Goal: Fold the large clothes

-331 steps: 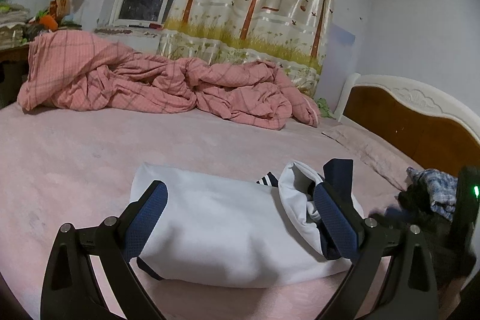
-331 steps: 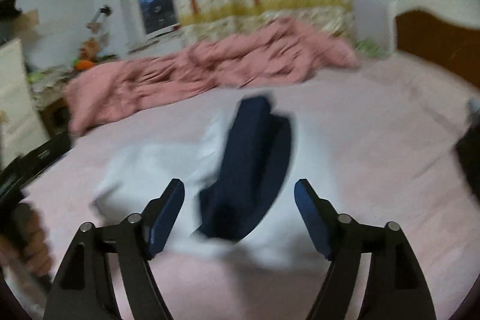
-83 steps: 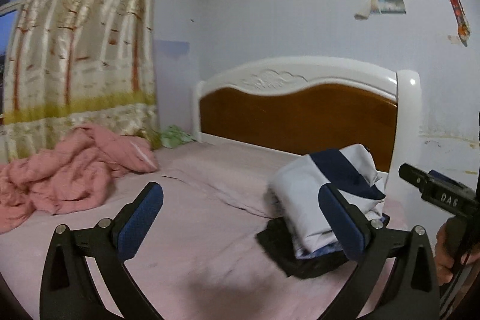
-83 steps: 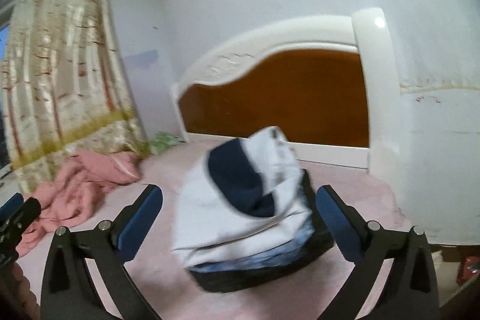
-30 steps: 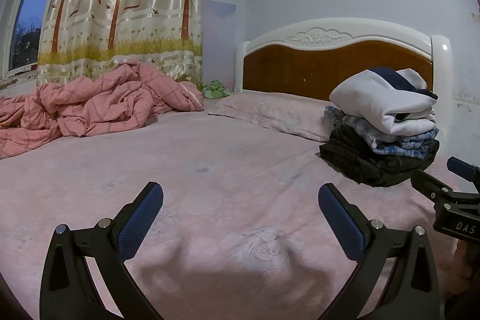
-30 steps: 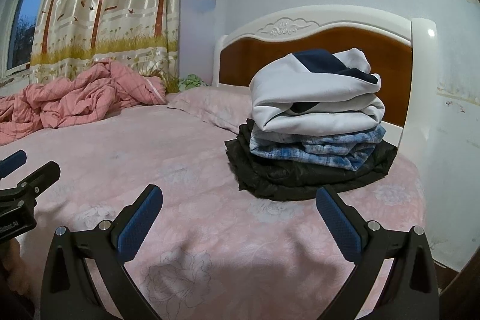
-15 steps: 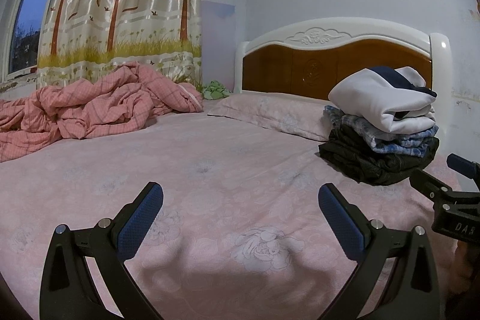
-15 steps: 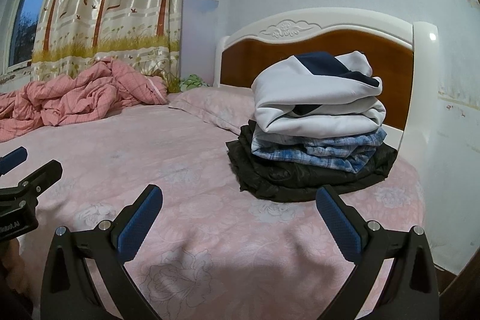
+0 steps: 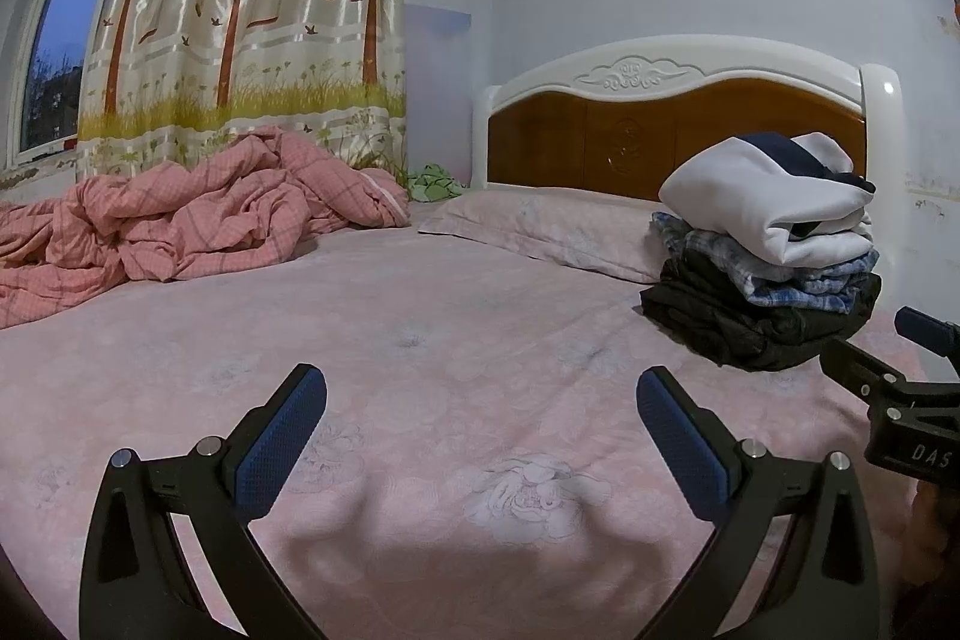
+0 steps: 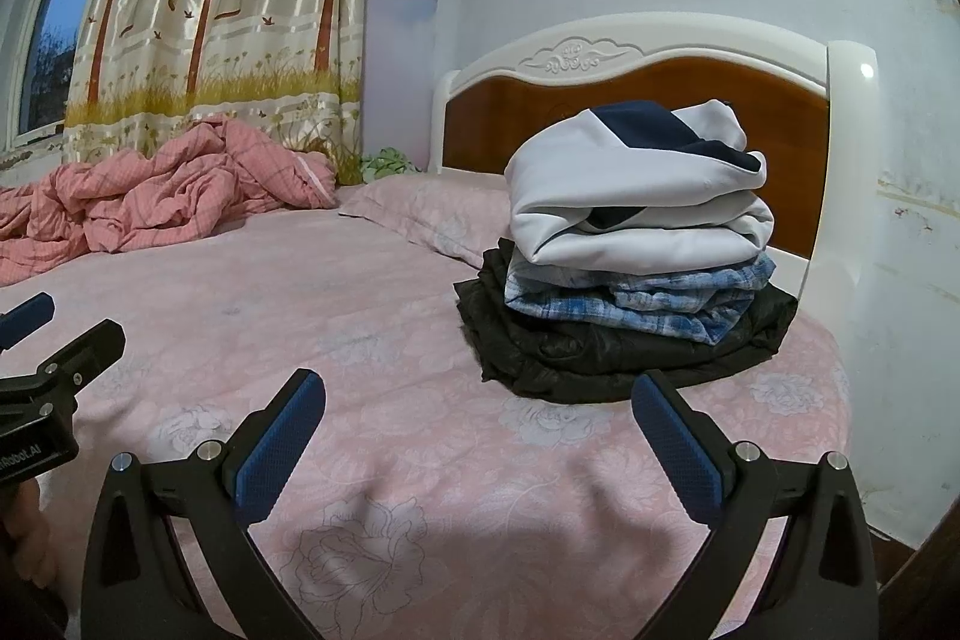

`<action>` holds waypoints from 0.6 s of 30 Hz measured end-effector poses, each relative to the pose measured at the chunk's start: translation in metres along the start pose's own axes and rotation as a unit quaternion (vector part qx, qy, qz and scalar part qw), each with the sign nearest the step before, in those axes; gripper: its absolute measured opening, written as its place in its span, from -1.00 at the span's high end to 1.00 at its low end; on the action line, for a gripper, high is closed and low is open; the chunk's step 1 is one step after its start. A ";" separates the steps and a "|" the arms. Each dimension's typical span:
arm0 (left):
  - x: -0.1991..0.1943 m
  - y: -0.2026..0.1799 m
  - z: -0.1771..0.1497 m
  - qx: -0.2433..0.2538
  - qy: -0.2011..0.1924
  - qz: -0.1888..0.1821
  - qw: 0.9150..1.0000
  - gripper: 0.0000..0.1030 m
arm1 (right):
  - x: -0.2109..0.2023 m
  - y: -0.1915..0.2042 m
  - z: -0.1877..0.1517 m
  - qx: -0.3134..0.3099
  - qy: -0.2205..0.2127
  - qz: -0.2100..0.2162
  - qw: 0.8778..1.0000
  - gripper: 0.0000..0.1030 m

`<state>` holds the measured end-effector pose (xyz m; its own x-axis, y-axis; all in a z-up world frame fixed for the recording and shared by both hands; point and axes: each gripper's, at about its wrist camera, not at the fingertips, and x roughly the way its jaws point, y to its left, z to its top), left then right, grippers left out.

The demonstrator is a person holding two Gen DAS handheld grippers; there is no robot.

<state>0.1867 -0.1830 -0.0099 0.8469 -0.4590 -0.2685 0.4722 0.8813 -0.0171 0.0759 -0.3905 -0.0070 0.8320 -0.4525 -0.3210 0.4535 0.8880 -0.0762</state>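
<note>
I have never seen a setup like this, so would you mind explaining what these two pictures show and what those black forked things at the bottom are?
There is no robot here. A person holds a hand-operated two-finger gripper in each hand, and each one carries a wide-angle camera looking forward along its fingers. So one picture is from the left gripper and the other from the right gripper; the black forks with blue pads are their fingers. Each camera also catches the other tool at its edge.

Both are open and hold nothing, hovering over a pink bed sheet. Near the headboard stands a pile of folded clothes: a white and navy garment on top, a blue plaid shirt under it, and a black garment at the bottom. A crumpled pink quilt lies by the curtain.
</note>
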 end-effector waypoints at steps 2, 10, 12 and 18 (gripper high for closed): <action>0.001 -0.002 0.000 0.006 0.003 0.003 1.000 -1.00 | 0.000 0.000 0.000 0.000 0.001 0.001 1.000 -1.00; -0.008 0.006 0.002 0.006 -0.010 0.008 1.000 -1.00 | 0.003 0.000 -0.001 -0.001 0.008 0.005 1.000 -1.00; -0.008 0.007 0.002 0.006 -0.006 0.008 1.000 -1.00 | 0.004 -0.002 -0.001 0.002 0.008 0.006 1.000 -1.00; -0.006 0.009 0.002 0.001 -0.007 0.008 1.000 -1.00 | 0.009 -0.004 -0.001 0.007 0.021 0.011 1.000 -1.00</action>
<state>0.1868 -0.1727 -0.0067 0.8573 -0.4470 -0.2552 0.4597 0.8880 -0.0112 0.0811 -0.3981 -0.0104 0.8284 -0.4280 -0.3615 0.4395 0.8966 -0.0544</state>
